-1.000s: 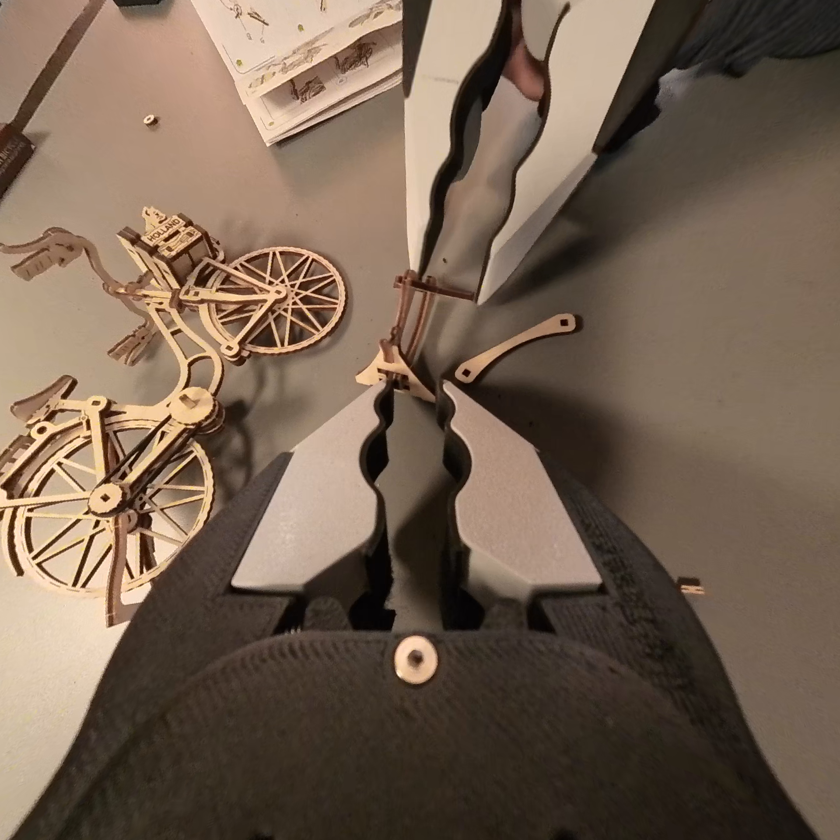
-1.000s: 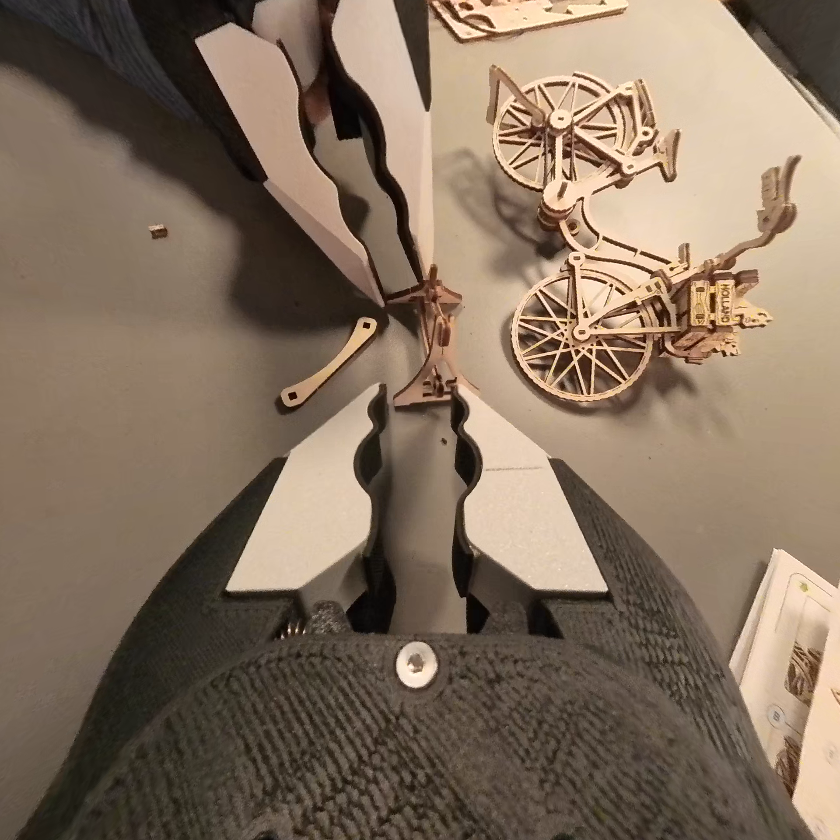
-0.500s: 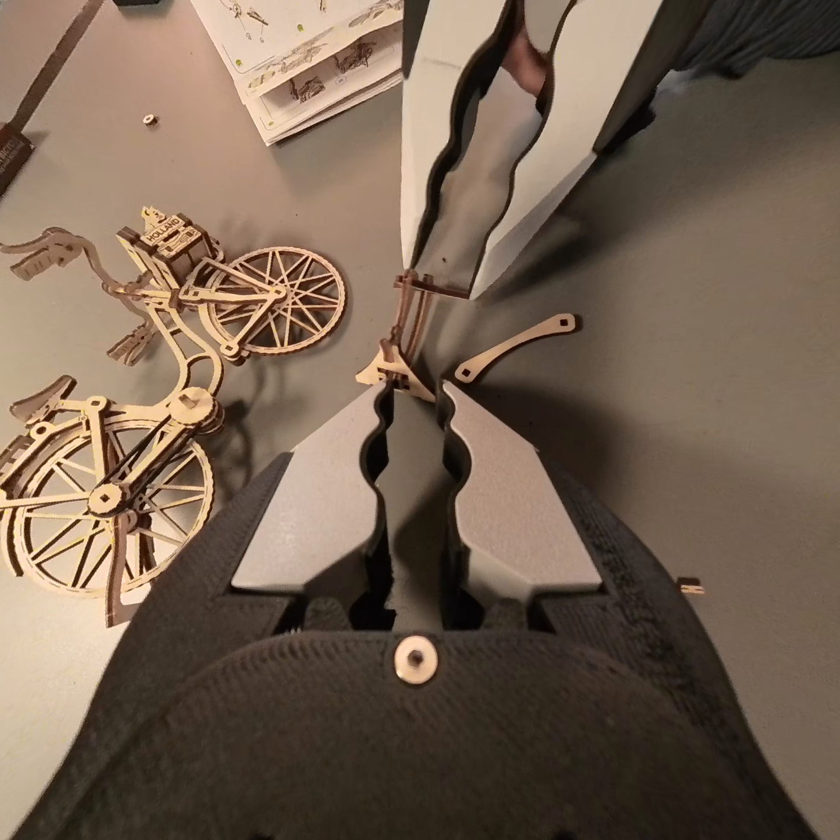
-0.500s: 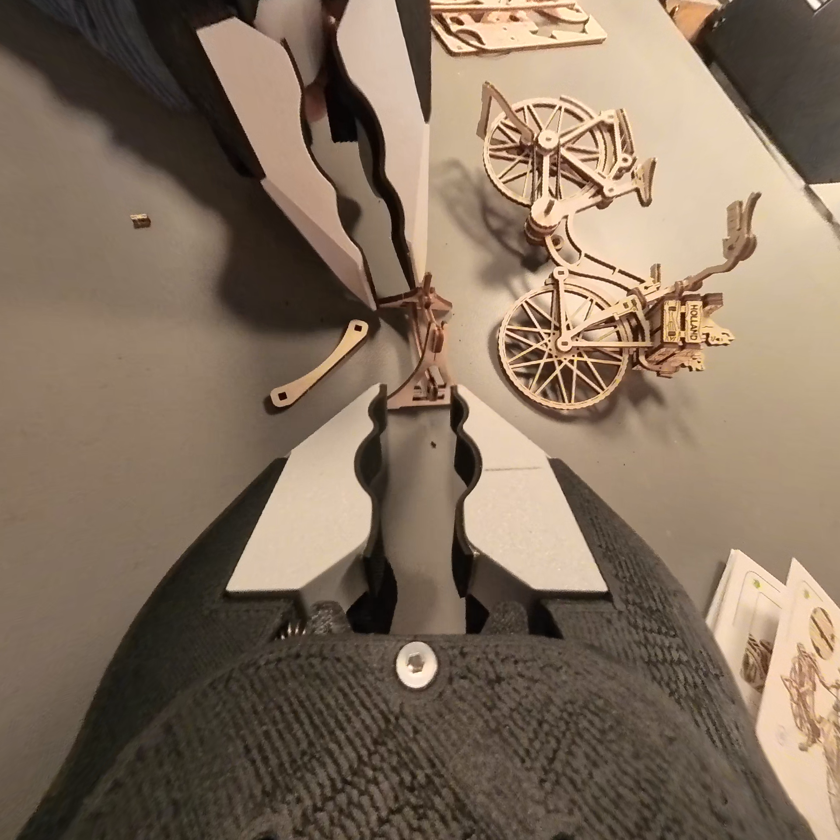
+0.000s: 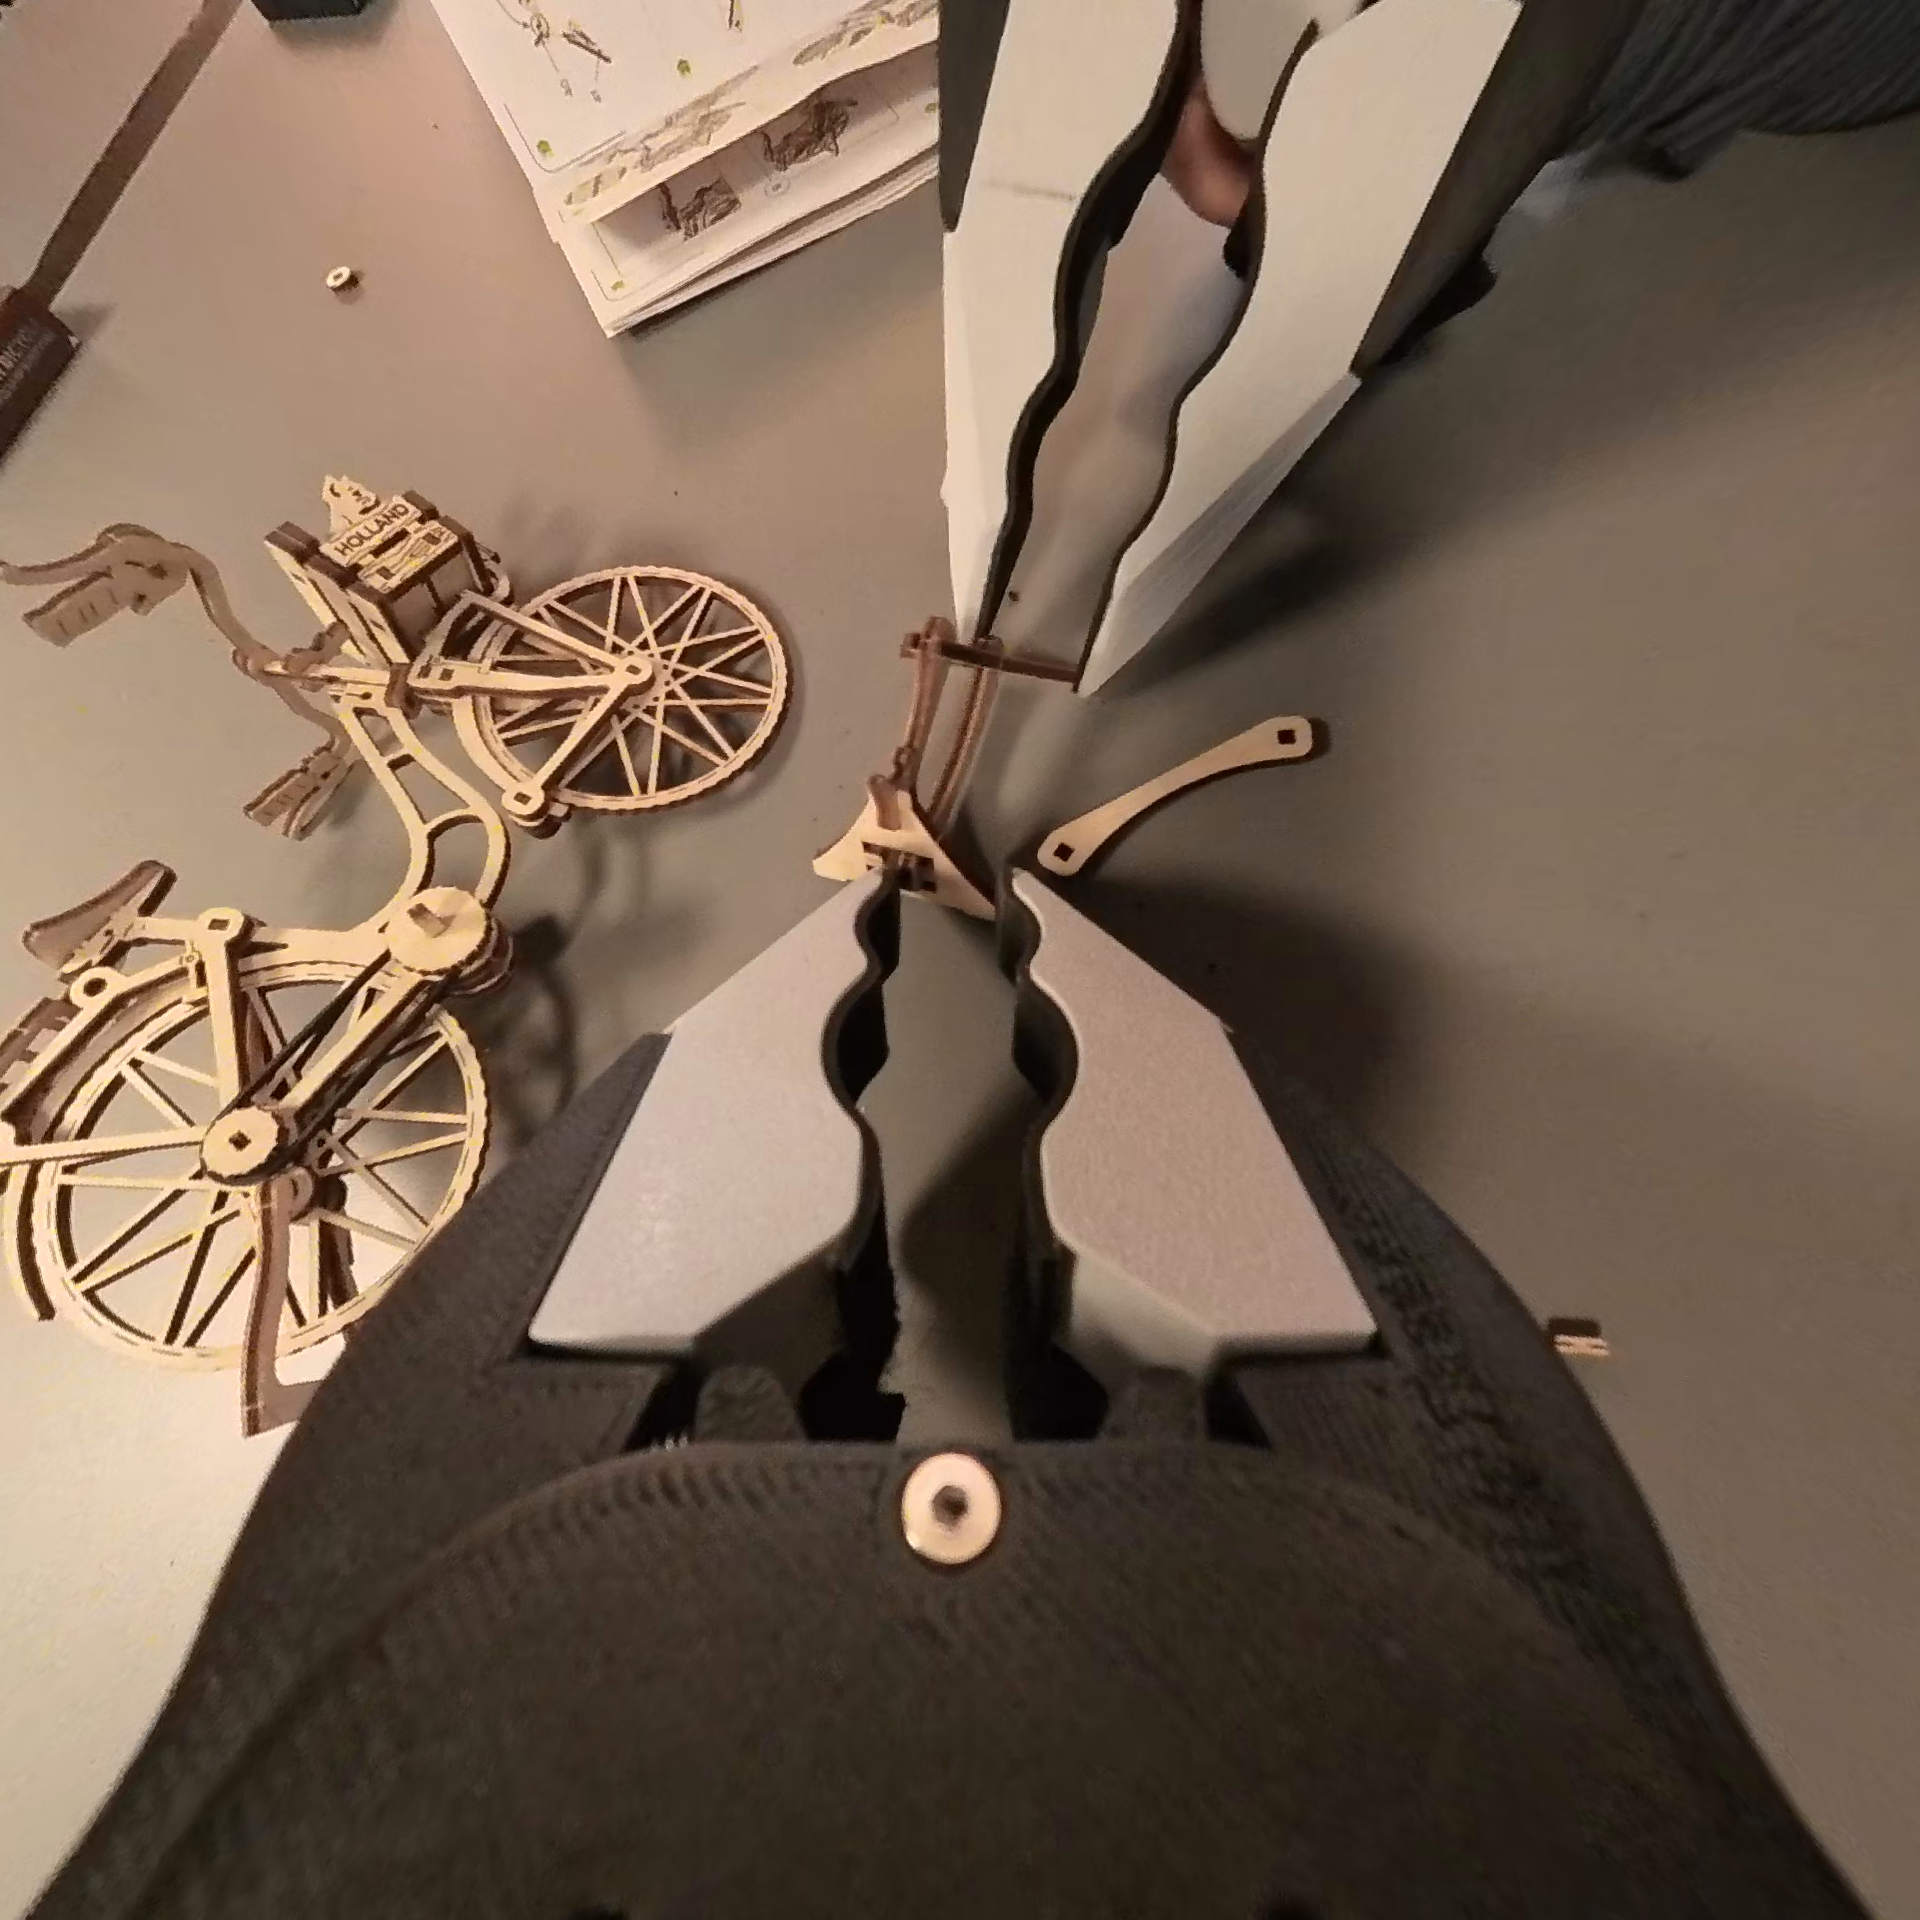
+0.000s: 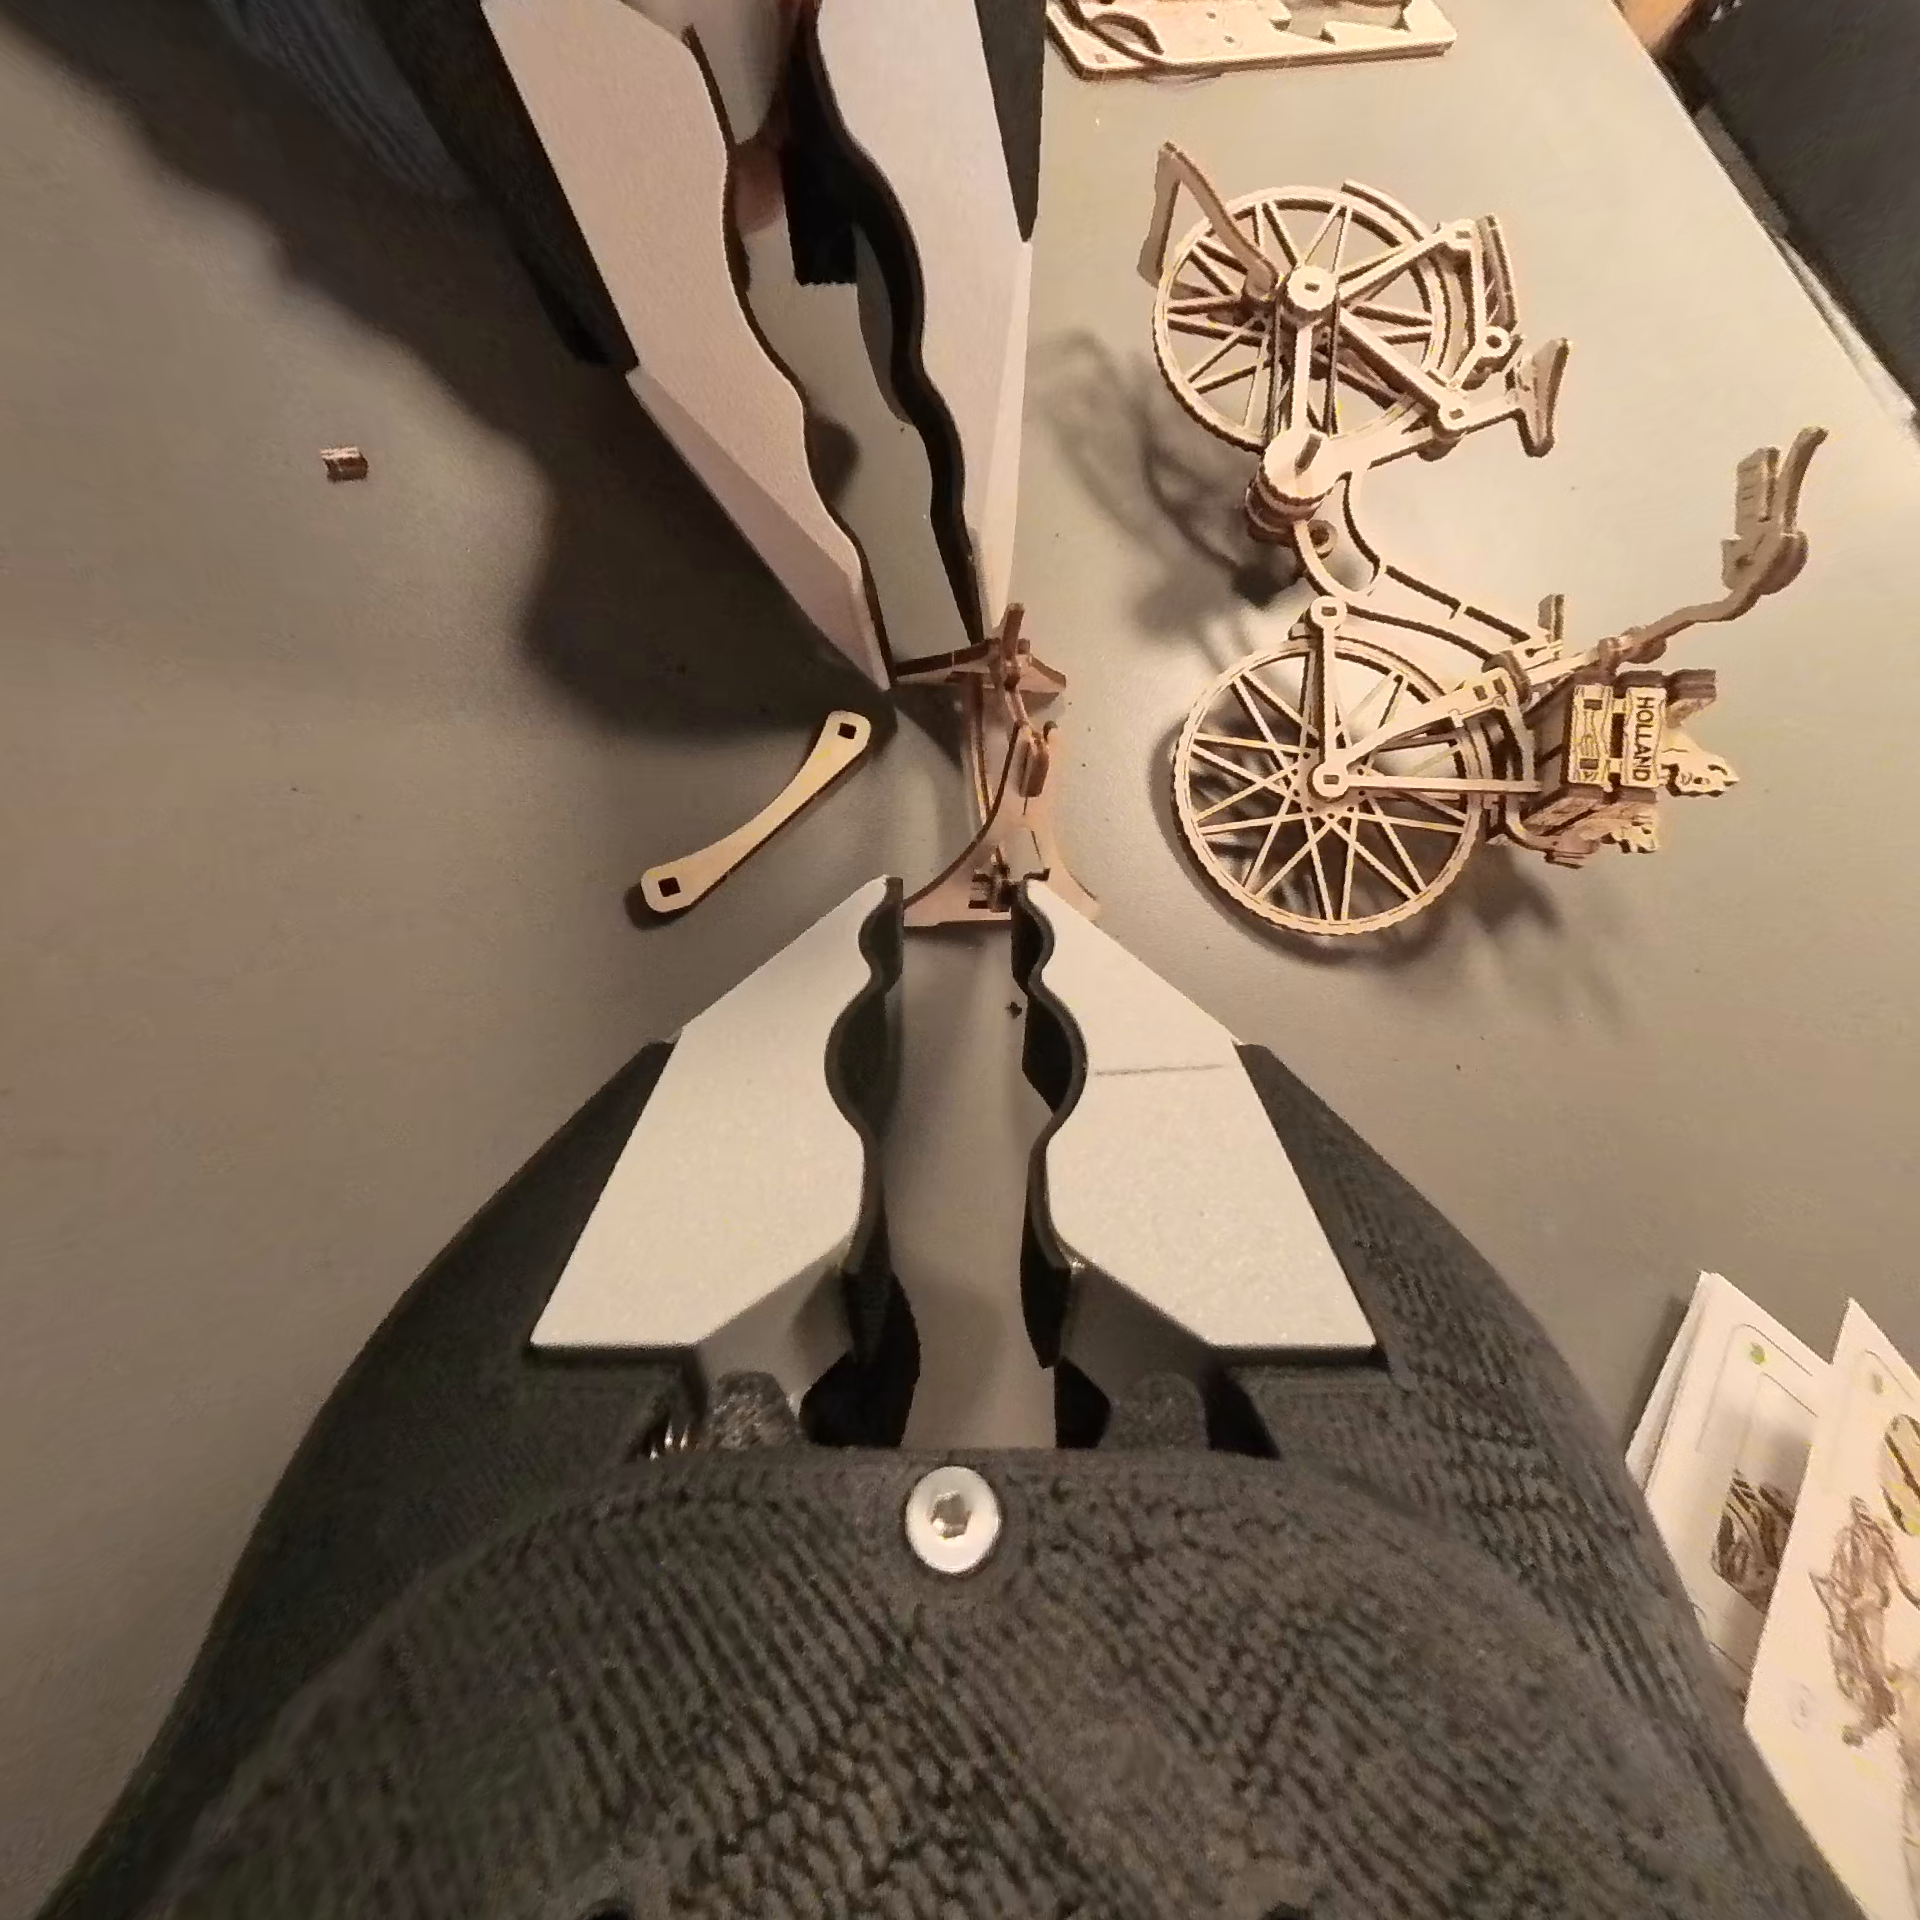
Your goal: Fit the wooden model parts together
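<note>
Both the left hand-held gripper (image 5: pixel 940 883) and the right hand-held gripper (image 6: pixel 956 894) pinch opposite ends of a small wooden kickstand assembly (image 5: pixel 930 769), jaws narrowed on it, above the tabletop (image 5: pixel 1558 935) beside a loose curved strut (image 5: pixel 1179 795).

Both views are dim and warm-toned, and the grey table (image 5: pixel 1558 935) brightens only at the left edge of the left wrist view. Soft, dark shadows pool on the table beside the grippers and under the wooden bicycle (image 6: pixel 1455 644). The wide lens bends and stretches things toward the frame edges, and the booklet (image 6: pixel 1787 1538) at the right edge is slightly soft, while the centre stays sharp with no glare.
</note>
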Tool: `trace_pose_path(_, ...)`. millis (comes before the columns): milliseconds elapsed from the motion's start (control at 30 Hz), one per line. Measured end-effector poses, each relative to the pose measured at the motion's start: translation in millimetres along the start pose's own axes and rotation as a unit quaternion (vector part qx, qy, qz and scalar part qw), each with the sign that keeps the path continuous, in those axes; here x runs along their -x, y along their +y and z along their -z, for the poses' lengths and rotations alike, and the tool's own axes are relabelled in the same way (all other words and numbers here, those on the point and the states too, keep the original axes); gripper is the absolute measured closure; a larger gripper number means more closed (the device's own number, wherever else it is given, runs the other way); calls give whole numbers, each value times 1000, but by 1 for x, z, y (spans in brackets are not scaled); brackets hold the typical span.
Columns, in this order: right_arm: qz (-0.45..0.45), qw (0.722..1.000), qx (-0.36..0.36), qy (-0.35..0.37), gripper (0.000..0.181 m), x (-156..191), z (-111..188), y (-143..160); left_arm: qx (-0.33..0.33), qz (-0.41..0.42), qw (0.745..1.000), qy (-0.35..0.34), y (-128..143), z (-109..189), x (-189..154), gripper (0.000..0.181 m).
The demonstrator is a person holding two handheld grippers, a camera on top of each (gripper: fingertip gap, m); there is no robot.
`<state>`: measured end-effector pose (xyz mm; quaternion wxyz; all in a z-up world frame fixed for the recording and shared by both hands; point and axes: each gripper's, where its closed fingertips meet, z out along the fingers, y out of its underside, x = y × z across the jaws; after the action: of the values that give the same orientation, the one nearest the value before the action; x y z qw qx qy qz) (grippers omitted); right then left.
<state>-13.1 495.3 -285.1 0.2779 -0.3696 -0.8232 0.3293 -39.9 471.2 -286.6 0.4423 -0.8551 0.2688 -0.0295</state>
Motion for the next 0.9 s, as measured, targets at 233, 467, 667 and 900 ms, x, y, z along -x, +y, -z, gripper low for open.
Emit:
trace_pose_path(233,-4,1000,-2,-2,164,0,0,0,0,-2,1000,-1,0,0,0,164)
trace_pose_path(467,-15,1000,-9,-9,168,1,1,-1,-1,-3,1000,-3,0,0,0,165)
trace_pose_path(667,-24,1000,-14,-14,168,0,0,-1,-1,7,1000,4,0,0,0,166)
trace_pose_path(900,-28,999,-16,-17,169,0,0,-1,-2,29,999,22,-1,1,0,167)
